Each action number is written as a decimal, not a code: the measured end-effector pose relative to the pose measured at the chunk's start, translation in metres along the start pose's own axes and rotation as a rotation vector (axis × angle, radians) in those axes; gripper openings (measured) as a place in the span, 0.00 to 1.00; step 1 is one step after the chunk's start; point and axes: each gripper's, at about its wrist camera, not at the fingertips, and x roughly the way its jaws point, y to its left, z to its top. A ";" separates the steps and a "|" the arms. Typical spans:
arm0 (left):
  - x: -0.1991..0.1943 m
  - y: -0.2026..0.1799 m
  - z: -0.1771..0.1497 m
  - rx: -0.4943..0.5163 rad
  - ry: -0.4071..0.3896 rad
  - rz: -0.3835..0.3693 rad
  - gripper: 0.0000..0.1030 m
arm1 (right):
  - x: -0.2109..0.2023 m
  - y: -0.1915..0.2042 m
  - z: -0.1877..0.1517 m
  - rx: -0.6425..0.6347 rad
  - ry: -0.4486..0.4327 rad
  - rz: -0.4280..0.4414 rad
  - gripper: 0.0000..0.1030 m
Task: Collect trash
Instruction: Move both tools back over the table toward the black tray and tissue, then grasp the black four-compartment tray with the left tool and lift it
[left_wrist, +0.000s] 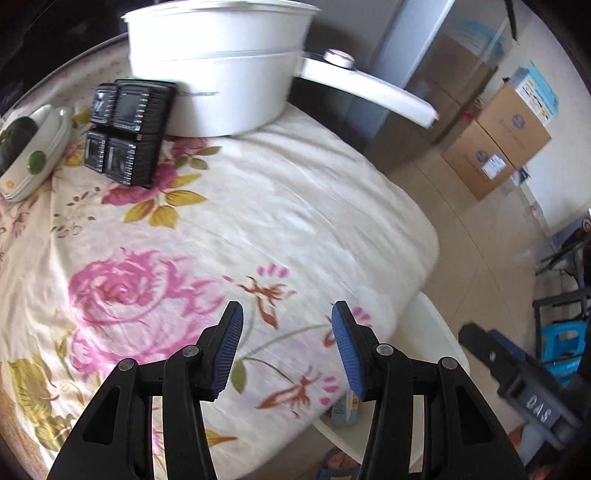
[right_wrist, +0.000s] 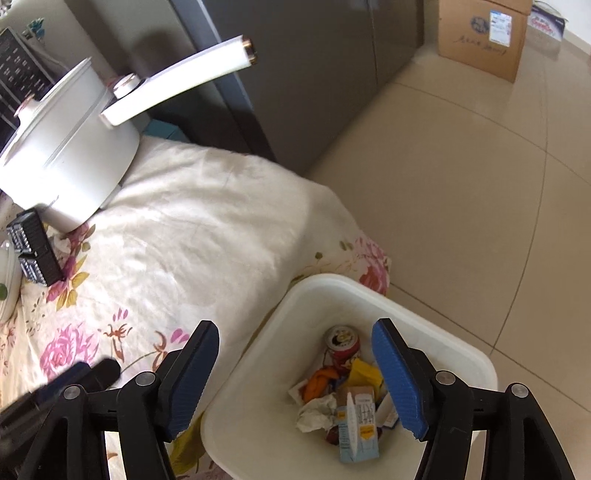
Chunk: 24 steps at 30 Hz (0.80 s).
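Two grippers in my feeds, both empty, jaws apart. Table first: a floral cloth (left_wrist: 258, 206), cream with pink roses and olive leaves, covers it wall to edge. At its far end stands a white electric pot (left_wrist: 221, 74) with a long handle (right_wrist: 177, 81) reaching out past the table edge. Touching the pot's base on the left in my left wrist view lies a black ribbed tray stack (left_wrist: 125, 133); further left, stacked pale dishes (left_wrist: 40, 147) with something dark green on top, too blurred to name.

Off the table corner, on the tiled floor (right_wrist: 461, 184), sits the white waste bin (right_wrist: 369, 295), rim close against the hanging cloth. My right gripper (right_wrist: 295, 373) hangs directly above it, pads well apart with nothing between them. All the trash I can see lies at the bin's bottom, below and between those pads: a red drink can (right_wrist: 341, 345) on its side, furthest in; a pale blue and tan carton (right_wrist: 358, 424) nearest me, top flap open; a crumpled white tissue (right_wrist: 314, 411) just left of the carton; orange (right_wrist: 319, 380) and yellow (right_wrist: 364, 374) wrapper scraps between can and carton.

My left gripper (left_wrist: 286, 350) is over the cloth near the table's near edge, jaws about half apart, nothing in them. In that view the bin shows only as a strip of rim to the lower right, and the right gripper's body sits blurred beyond it. Cardboard boxes (left_wrist: 495, 147) stand against the far wall.
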 end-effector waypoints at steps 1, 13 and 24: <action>-0.001 0.012 0.008 -0.031 -0.002 0.000 0.51 | 0.004 0.006 -0.001 -0.024 0.014 0.008 0.72; 0.012 0.072 0.078 -0.129 -0.151 0.206 0.66 | 0.032 0.053 -0.006 -0.131 0.099 0.057 0.79; 0.050 0.072 0.119 -0.126 -0.199 0.362 0.66 | 0.045 0.065 0.000 -0.154 0.127 0.060 0.80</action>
